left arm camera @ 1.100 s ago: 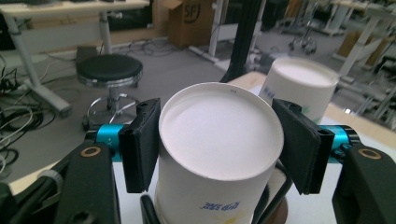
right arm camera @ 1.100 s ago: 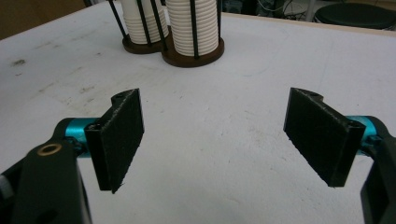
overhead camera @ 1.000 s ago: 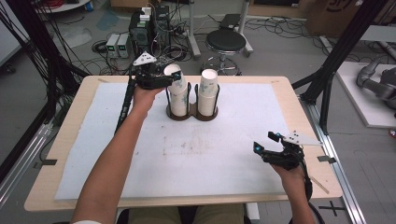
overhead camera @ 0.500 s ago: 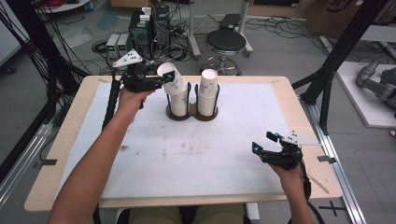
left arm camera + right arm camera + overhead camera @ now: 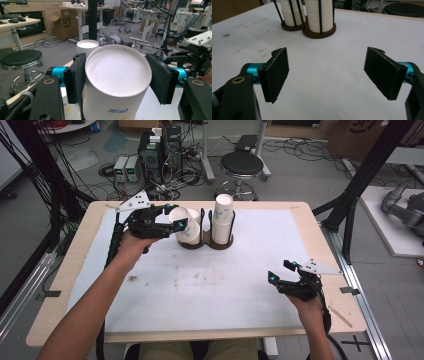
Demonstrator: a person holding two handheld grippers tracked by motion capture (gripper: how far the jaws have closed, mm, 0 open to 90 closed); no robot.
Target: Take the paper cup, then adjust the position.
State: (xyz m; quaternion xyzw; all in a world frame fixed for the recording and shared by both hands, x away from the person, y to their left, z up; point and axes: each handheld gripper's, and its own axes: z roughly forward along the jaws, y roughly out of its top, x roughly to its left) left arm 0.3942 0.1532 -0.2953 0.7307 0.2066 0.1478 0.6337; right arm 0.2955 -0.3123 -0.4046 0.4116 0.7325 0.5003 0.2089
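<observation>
White-covered table — the left gripper clamps its jaws on a tilted paper cup just left of the cup holder, while the right gripper rests open, well apart.

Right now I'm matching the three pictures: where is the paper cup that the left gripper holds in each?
High view: held cup, tilted, upper left of centre, in the left gripper.
Left gripper view: cup at centre, between the pads.
Right gripper view: cannot tell it from the stacks.
Shared landmark: cup holder.
</observation>
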